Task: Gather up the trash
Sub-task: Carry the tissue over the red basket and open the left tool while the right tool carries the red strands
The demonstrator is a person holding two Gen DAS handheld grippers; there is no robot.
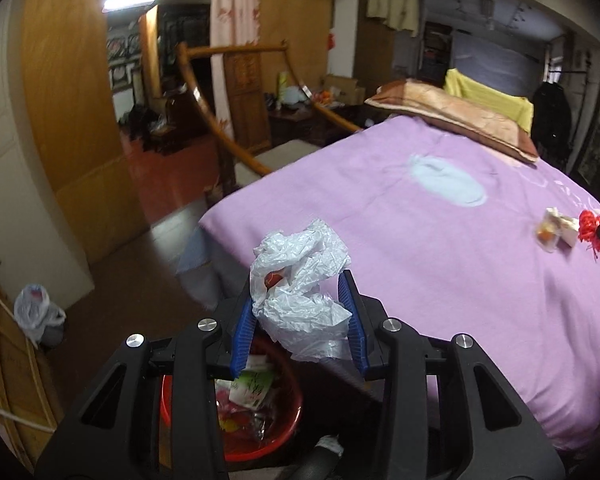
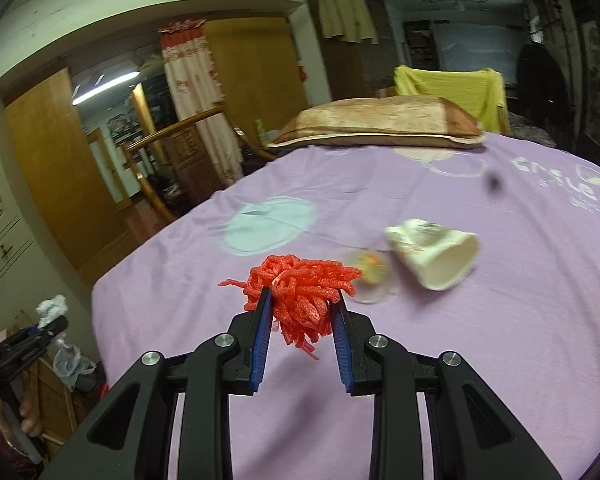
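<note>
black linkage arms and blue pads of the left gripper [image 1: 302,284] fill the bottom of the left wrist view, the pads pressed against a crumpled white plastic bag [image 1: 300,292] held above the edge of the purple bedspread [image 1: 440,248]. under the bag, down on the floor beside the bed, sits a red basin [image 1: 268,432] already holding wrappers and a green-printed packet [image 1: 252,390]. a second small plastic bag [image 1: 36,310] lies on the floor by the cabinet at left. in the right wrist view the right gripper [image 2: 302,300] is clamped on a tangle of red foam netting [image 2: 300,296], held just above the bedspread. just beyond it lie a clear plastic cup [image 2: 370,276], blurred, and a white paper cup [image 2: 436,252] tipped on its side, near one another. a brown pillow [image 2: 376,126] rests at the far end of the bed.
</note>
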